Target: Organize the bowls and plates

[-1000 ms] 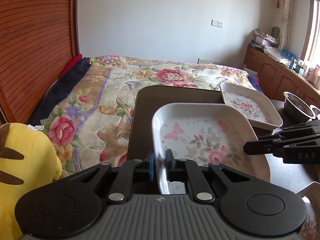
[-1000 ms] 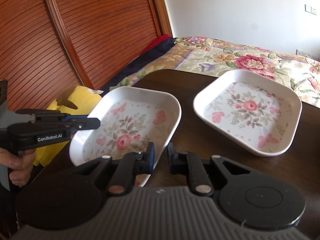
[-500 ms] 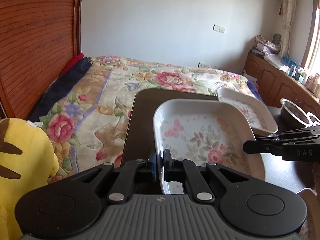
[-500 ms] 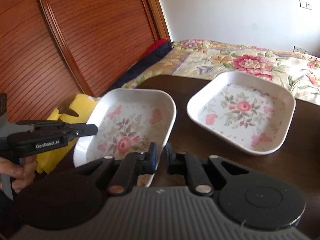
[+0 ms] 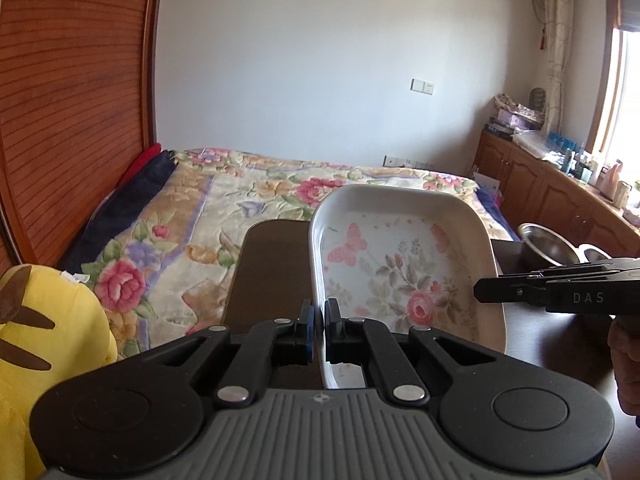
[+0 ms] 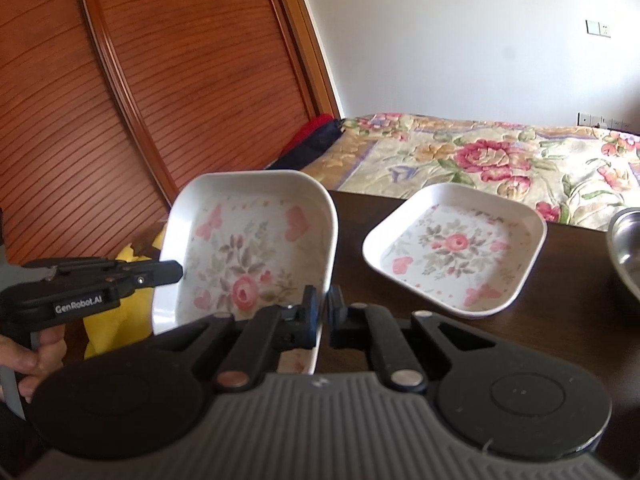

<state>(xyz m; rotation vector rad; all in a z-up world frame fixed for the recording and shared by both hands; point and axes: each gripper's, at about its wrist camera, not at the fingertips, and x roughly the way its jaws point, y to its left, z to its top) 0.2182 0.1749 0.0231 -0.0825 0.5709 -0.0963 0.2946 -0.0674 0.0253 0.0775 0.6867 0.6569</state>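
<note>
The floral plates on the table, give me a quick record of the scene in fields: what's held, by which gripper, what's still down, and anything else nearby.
held item: near floral plate, lifted and tilted off the dark table
left gripper: jaws shut on the plate's left rim
right gripper: jaws shut on the plate's right rim
resting item: second floral plate, flat on the table, apart from the held one
other dishes: steel bowl at the table's right side
surroundings: floral bedspread beyond the table; yellow plush toy at left
stacking: not yet done

The near floral plate (image 5: 404, 276) has risen and tilted up, and the right gripper (image 6: 323, 312) now pinches its rim
</note>
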